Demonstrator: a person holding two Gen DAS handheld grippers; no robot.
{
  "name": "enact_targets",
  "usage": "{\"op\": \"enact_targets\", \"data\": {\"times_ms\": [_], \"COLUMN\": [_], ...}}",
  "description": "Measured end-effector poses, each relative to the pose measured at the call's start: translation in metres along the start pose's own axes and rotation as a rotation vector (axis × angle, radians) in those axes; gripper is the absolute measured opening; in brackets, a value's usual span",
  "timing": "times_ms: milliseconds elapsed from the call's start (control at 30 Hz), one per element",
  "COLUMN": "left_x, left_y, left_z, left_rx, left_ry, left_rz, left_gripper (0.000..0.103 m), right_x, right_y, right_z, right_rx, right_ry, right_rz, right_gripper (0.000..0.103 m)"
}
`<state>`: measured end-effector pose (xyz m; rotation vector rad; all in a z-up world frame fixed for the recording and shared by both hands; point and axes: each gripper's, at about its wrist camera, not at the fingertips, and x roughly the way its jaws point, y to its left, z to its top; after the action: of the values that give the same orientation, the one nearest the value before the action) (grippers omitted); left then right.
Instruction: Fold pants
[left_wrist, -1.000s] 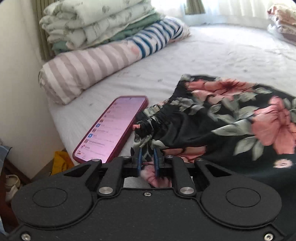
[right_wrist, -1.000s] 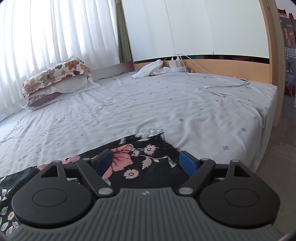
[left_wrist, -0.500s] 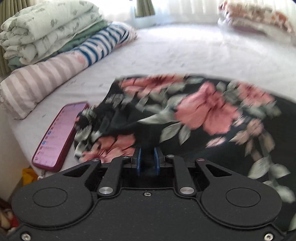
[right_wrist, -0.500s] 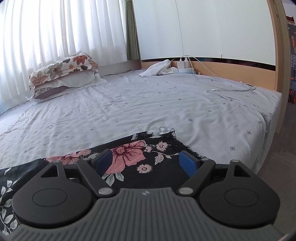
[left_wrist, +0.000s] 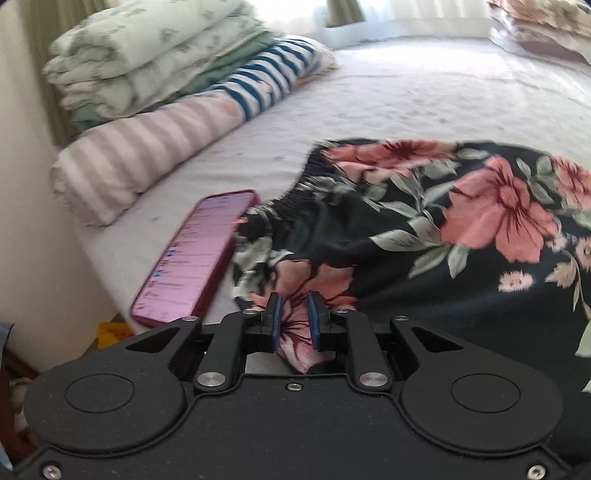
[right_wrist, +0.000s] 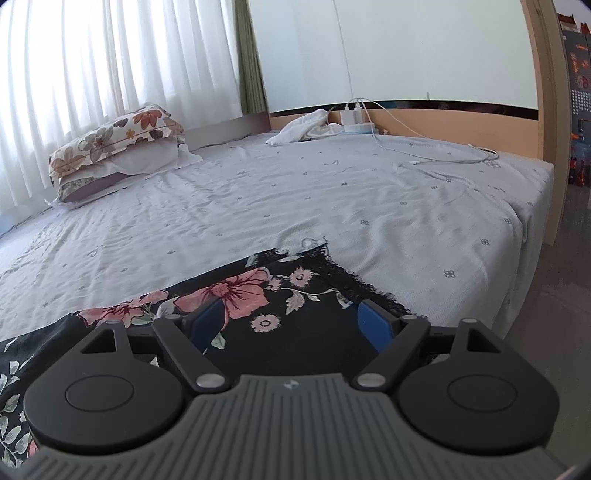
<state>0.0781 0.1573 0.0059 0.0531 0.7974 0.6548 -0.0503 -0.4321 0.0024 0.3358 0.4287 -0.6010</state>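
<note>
Swung back toward the phone (left_wrist: 192, 258), floral pants (left_wrist: 424, 236) lie on the bed (right_wrist: 332, 192), waistband apparently (blurred) pinched in the left gripper (left_wrist: 293, 319); right gripper (right_wrist: 291, 321) hovers spread over the hem. Next: grip that hem.

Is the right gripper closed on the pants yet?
No, the right gripper is wide open, its blue pads apart above the floral pants.

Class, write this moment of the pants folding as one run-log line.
left gripper: shut on floral pants near waistband | right gripper: jaws open over hem end | phone beside pants on bed
</note>
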Motion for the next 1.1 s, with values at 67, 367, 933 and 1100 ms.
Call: {"op": "enact_targets", "data": {"times_ms": [67,367,933,1100], "left_x": [-0.013,-0.1,-0.127,-0.12], "left_y": [0.002,-0.06,-0.141,-0.144], "left_z": [0.002,0.014,-0.027,-0.031], "left_rx": [-0.028,0.089,0.29,0.299], "left_ry": [-0.019,-0.155,-0.076,-0.055], "left_rz": [-0.057,-0.404,-0.522,-0.506], "left_gripper": [0.017,0.022,0.024,0.025], "right_x": [0.001,0.007,0.022,0.022], "right_y": [-0.007,-0.03,-0.033,-0.017], "right_z": [0.0,-0.016,-0.029,-0.032], "right_rx": [0.014,0.048,0.097,0.044], "right_ry": [0.001,-0.004,-0.006,-0.001], "right_rz": [-0.017,-0.089,0.106,0.254], "right_gripper": [0.089,0.093,0.087,0.088]}}
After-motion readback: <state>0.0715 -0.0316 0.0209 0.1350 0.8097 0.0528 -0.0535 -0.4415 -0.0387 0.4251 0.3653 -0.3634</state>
